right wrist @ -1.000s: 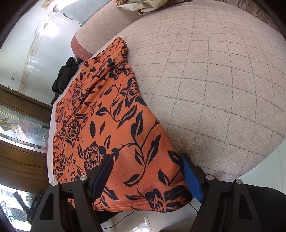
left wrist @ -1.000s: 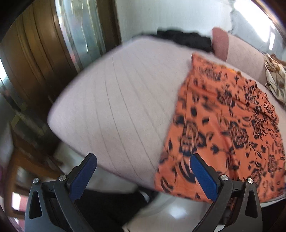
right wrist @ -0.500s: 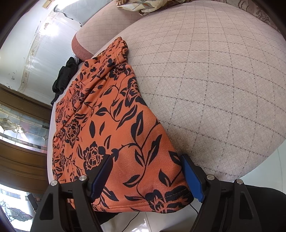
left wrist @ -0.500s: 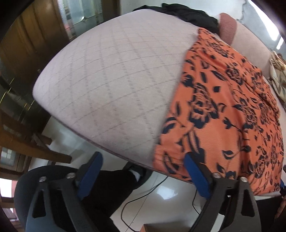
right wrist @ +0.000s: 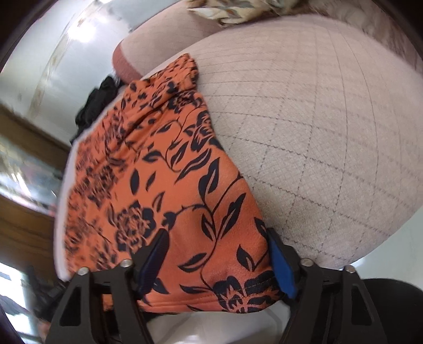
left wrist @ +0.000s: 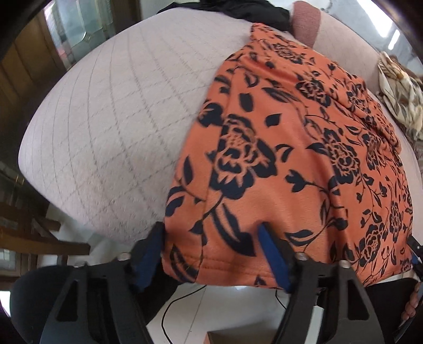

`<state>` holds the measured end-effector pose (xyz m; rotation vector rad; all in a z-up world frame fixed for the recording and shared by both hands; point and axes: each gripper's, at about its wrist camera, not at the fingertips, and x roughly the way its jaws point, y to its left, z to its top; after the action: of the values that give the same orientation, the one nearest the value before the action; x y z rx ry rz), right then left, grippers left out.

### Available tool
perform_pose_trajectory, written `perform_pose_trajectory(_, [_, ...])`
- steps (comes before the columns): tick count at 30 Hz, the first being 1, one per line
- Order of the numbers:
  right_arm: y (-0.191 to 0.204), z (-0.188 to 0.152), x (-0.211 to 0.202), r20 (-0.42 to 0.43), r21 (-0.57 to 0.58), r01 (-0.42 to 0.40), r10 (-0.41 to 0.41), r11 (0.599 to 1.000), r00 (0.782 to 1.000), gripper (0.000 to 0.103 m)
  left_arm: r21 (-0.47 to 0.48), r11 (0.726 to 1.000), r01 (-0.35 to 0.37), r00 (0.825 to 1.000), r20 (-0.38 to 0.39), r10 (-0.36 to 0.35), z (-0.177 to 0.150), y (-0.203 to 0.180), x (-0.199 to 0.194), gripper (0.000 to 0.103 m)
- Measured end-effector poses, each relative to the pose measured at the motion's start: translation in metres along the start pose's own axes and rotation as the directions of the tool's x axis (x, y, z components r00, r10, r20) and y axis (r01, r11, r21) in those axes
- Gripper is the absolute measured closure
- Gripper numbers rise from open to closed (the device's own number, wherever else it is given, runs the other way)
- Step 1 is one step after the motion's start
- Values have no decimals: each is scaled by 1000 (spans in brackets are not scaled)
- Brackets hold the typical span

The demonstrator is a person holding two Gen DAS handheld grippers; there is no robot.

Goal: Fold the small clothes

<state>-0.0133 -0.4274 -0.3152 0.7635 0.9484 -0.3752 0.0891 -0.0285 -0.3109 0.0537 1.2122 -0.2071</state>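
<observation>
Orange floral garment (left wrist: 304, 158) hem lies between both closing jaws

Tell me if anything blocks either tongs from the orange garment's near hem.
Nothing visible does. The orange floral garment hem already lies between the closing left tongs and between the closing right tongs, on the quilted cushion.

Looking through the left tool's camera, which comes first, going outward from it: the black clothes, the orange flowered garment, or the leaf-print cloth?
1. Orange flowered garment: hem between the closing left tool.
2. Leaf-print cloth: far right.
3. Black clothes: far end, top.
</observation>
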Motion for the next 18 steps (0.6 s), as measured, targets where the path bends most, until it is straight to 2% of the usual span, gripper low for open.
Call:
perform_pose_trajectory(1, [3, -1, 0, 10, -29, 28, -27, 999, 1000, 42, 4, 1000, 0, 1000, 9, 0, 1, -3, -2, 47])
perform_pose_trajectory(2, [8, -2, 0, 25, -64, 58, -56, 996, 998, 56, 8, 1000, 1, 1000, 16, -1, 1, -5, -3, 51])
perform_pose_trajectory(3, [12, -3, 0, 35, -97, 76, -73, 992, 997, 76, 15, 1000, 2, 1000, 21, -2, 1, -8, -4, 57])
perform_pose_trajectory(4, [17, -5, 0, 42, -130, 83, -78, 988, 996, 81, 21, 1000, 0, 1000, 22, -1, 2, -12, -5, 58])
perform_pose_trajectory(8, [24, -6, 4, 51, -177, 99, -91, 979, 995, 82, 24, 1000, 7, 1000, 16, -7, 6, -16, -5, 55])
perform_pose_trajectory(10, [24, -5, 5, 45, -169, 89, -83, 981, 996, 82, 12, 1000, -7, 1000, -3, 7, 7, -16, -3, 27])
perform_pose_trajectory(11, [23, -5, 6, 38, -163, 82, -77, 983, 996, 81, 4, 1000, -11, 1000, -7, 11, 6, -2, -3, 24])
perform_pose_trajectory(18, [24, -6, 8, 29, -144, 74, -70, 987, 997, 78, -6, 1000, 27, 1000, -3, -27, 4, 5, 4, 25])
